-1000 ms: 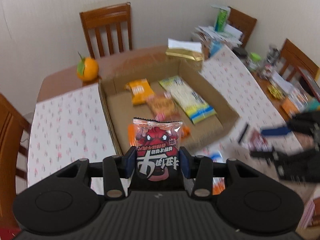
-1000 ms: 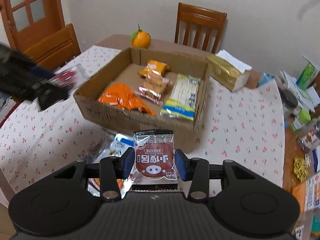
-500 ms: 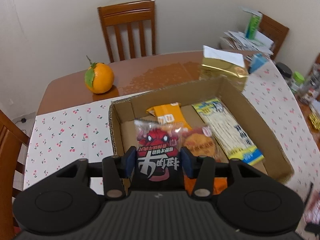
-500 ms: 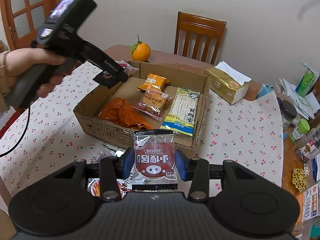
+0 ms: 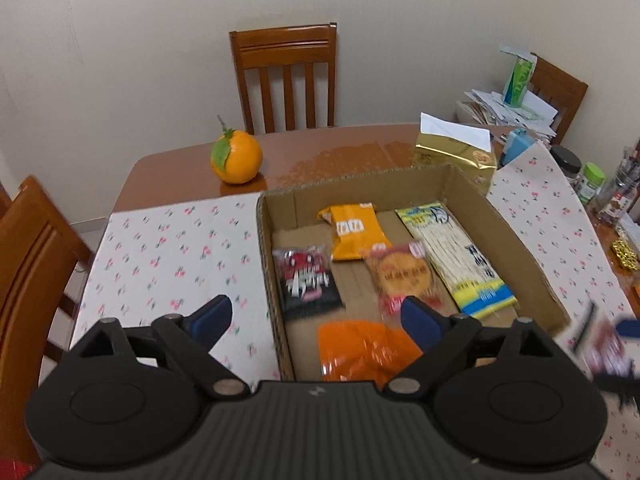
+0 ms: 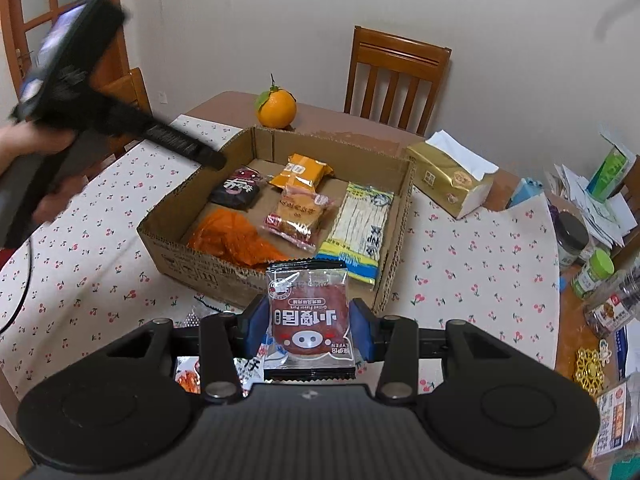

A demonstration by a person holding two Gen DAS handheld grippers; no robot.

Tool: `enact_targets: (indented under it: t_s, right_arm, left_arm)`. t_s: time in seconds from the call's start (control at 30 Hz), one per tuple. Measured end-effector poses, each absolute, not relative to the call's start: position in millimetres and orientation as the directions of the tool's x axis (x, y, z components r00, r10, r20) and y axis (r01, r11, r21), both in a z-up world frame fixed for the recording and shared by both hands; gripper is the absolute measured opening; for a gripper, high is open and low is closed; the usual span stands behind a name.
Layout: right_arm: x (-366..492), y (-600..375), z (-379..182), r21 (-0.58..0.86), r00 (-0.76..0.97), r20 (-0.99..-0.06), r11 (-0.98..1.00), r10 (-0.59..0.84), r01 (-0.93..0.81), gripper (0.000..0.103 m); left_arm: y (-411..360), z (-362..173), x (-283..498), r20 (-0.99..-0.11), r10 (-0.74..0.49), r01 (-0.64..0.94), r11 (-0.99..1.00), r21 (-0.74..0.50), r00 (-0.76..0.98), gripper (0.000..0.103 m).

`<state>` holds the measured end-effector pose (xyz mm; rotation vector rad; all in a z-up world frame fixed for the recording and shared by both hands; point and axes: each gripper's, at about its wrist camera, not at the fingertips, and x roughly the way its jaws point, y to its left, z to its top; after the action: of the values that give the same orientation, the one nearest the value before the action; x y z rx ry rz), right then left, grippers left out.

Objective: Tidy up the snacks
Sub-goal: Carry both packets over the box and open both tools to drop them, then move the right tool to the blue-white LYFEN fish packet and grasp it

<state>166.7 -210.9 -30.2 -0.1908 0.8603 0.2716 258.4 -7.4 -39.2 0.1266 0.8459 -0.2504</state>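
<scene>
My left gripper (image 5: 316, 316) is open and empty above the near left of the cardboard box (image 5: 472, 188). The black-and-red snack packet (image 5: 306, 280) lies in the box at its left side, also in the right wrist view (image 6: 238, 188). The box (image 6: 168, 236) also holds an orange packet (image 5: 354, 230), a red biscuit packet (image 5: 402, 276), a long noodle pack (image 5: 456, 258) and an orange bag (image 5: 360, 350). My right gripper (image 6: 308, 322) is shut on a clear pork-snack packet with a pig face (image 6: 308, 320), held before the box's near wall.
An orange fruit (image 5: 236, 158) and a gold tissue pack (image 5: 456, 154) sit behind the box. Jars and papers (image 6: 588, 240) crowd the table's right side. More packets (image 6: 188, 372) lie on the cherry-print cloth below my right gripper. Wooden chairs (image 5: 286, 76) surround the table.
My left gripper opened and dropped the black-and-red packet into the box, then drew back. My right gripper keeps its packet and has moved closer to the box.
</scene>
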Motion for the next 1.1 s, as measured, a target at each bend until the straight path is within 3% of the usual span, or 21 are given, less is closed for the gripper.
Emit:
enact_targets:
  t_s: [0.53, 0.93, 1.0, 1.07, 1.1]
  right_arm:
    - [236.6, -195.4, -26.1, -0.068, 0.63, -0.758, 0.941, 0.168, -0.333, 0.049]
    - [273.5, -181.6, -50.1, -0.051, 0.588, -0.792, 0.942, 0.164, -0.331, 0.051]
    - [274.0, -181.5, -53.8, -0.046, 0.586, -0.793, 0.944, 0.164, -0.326, 0.059]
    - [271.0, -181.6, -55.3, -0.051, 0.593, -0.79, 0.947, 0.156, -0.317, 0.086]
    - [268.8, -182.2, -54.8, -0.051, 0.599, -0.785, 0.948, 0.157, -0.315, 0.09]
  left_arm:
    - [12.8, -47.3, 163.3, -0.782, -0.127, 0.208, 0.978, 0.004, 0.611, 0.093]
    - [21.2, -60.8, 145.7, -0.8, -0.112, 0.191, 0.982, 0.003, 0.589, 0.093]
    - [23.0, -61.7, 145.3, -0.801, -0.111, 0.187, 0.982, 0.002, 0.588, 0.093]
    - [24.3, -62.7, 145.2, -0.804, -0.108, 0.182, 0.983, 0.001, 0.585, 0.093]
    - [24.7, -63.0, 145.4, -0.805, -0.108, 0.182, 0.983, 0.001, 0.583, 0.093]
